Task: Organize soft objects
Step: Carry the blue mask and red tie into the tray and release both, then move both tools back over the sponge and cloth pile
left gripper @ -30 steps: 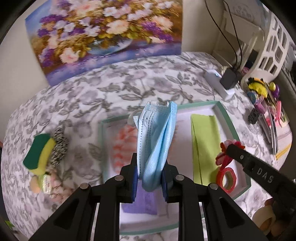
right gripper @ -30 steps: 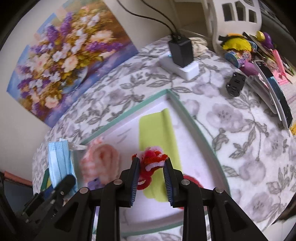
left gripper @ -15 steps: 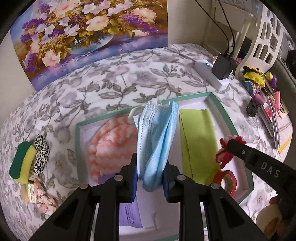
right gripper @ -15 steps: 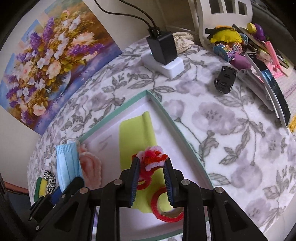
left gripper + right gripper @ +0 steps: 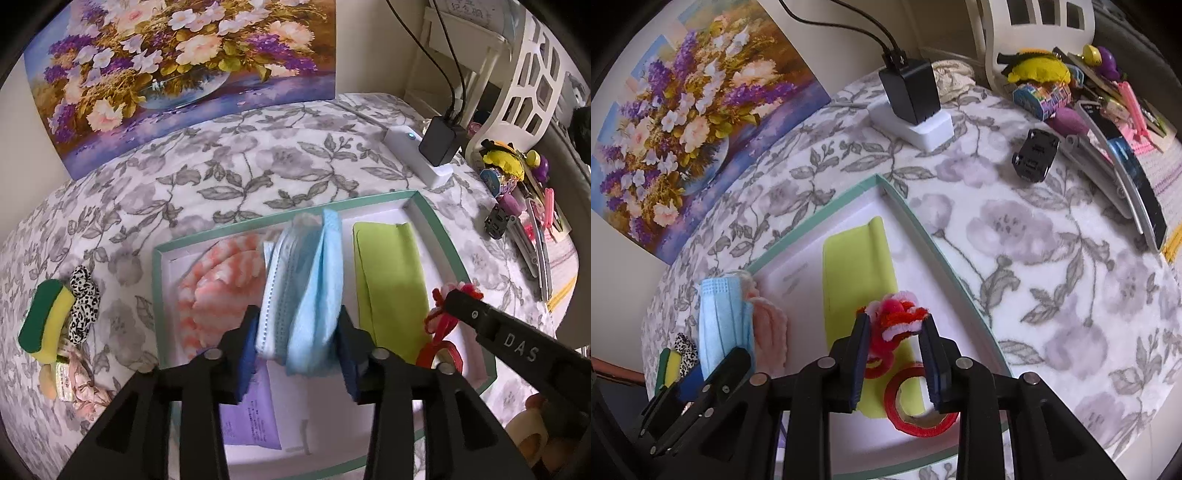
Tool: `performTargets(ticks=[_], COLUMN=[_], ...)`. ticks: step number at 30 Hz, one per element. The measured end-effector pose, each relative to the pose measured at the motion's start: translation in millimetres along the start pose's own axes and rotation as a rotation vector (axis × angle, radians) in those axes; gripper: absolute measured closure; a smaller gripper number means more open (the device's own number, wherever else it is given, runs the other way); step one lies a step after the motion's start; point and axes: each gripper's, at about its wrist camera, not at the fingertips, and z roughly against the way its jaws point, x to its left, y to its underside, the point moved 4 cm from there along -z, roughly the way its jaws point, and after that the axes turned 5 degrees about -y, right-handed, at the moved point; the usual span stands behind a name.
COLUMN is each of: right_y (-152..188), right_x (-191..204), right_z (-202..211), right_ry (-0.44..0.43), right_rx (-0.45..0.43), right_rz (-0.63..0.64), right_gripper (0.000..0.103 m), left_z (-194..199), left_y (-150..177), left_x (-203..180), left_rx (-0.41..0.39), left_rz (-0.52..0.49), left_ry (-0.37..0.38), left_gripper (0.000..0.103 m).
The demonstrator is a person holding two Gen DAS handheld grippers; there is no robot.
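A folded light-blue face mask [image 5: 314, 258] hangs between the pads of my left gripper [image 5: 298, 311], over the middle of a white tray with a teal rim [image 5: 159, 295]. The left jaws are opening and the mask has slackened and spread in the gap. My right gripper [image 5: 894, 319] is shut on a red and pink fuzzy ornament [image 5: 897, 308], above a lime-green cloth [image 5: 857, 273] at the tray's right side. One of its fingers [image 5: 480, 317] shows at the right of the left wrist view. A pink-and-white fluffy cloth [image 5: 218, 280] lies in the tray's left part.
A purple packet [image 5: 251, 417] and a red tape roll [image 5: 916, 406] also lie in the tray. Left of it sit a green-yellow sponge [image 5: 44, 317] and a leopard scrunchie [image 5: 83, 299]. A power strip with a black adapter [image 5: 439, 144] and assorted clutter [image 5: 517, 206] crowd the right.
The left jaws have widened and the mask, pinched tight before, has loosened and spread between them. The left gripper came closer over the tray. The right gripper keeps its hold.
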Motion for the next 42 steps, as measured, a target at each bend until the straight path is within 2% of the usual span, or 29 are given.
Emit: performTargets(ticks=[1, 4, 7, 9, 10, 11, 14, 18, 19, 20, 21, 23, 27, 28, 32, 42], right_y=[0.9, 2.1, 2.8, 3.4, 4.0, 4.5, 6.5, 9.2, 10.1, 10.9, 11.8, 14.9, 20.9, 22.0, 26.6, 36.0], right_x=[0.3, 1.9, 4.7, 6.7, 7.8, 8.6, 9.8, 12.0, 13.4, 14.9, 16.5, 21.1, 29.8, 31.9, 42.1, 58.8], right_z=[-0.9, -0.6, 1.1, 1.7, 2.1, 2.3, 2.9, 5.2, 6.0, 6.5, 6.8, 7.3, 6.7, 7.3, 10.1, 22.2], right_ry=[0.007, 0.021, 0.023, 0.032, 0.04, 0.043, 0.05, 0.069, 0.075, 0.079, 0.082, 0.09, 0.109, 0.118, 0.137, 0.108], right_rx=[0.006, 0.009, 0.007, 0.007, 0.006, 0.007, 0.012, 0.01, 0.008, 0.008, 0.007, 0.003, -0.001, -0.007, -0.026, -0.067], right_rz=[0.008, 0.026, 0.042, 0.056, 0.065, 0.071, 0.083, 0.103, 0.112, 0.122, 0.132, 0.154, 0.197, 0.208, 0.258, 0.263], right_gripper=[0.073, 0.073, 0.063, 0.055, 0.052, 0.05, 0.043, 0.038, 0.036, 0.034, 0.033, 0.022, 0.01, 0.001, 0.0, 0.0], left_z=[0.8, 5.4, 9.5, 11.6, 12.5, 13.9, 18.9, 22.8, 23.0, 22.7, 22.4, 21.5, 21.4, 21.3, 20.7, 30.8], left_y=[0.0, -0.4, -1.0, -1.3, -1.2, -1.2, -2.0, -0.9, 0.1, 0.7, 1.3, 4.0, 10.0, 11.8, 18.0, 33.5], left_x=[1.0, 8.0, 15.1, 21.7, 25.2, 29.7, 42.5, 56.2, 59.8, 63.2, 65.7, 73.1, 87.7, 92.1, 107.7, 143.9], left_rx=[0.002, 0.003, 0.0, 0.0, 0.0, -0.002, -0.018, -0.026, -0.026, -0.025, -0.023, -0.022, -0.025, -0.024, -0.01, -0.01], left_rz=[0.005, 0.037, 0.053, 0.071, 0.084, 0.1, 0.143, 0.179, 0.188, 0.197, 0.204, 0.221, 0.244, 0.251, 0.266, 0.336], left_ry=[0.001, 0.006, -0.002, -0.006, -0.005, -0.005, -0.007, -0.013, -0.016, -0.02, -0.024, -0.042, -0.084, -0.094, -0.134, -0.17], left_gripper=[0.05, 0.05, 0.049, 0.038, 0.027, 0.024, 0.024, 0.023, 0.02, 0.012, 0.009, 0.007, 0.007, 0.007, 0.006, 0.006])
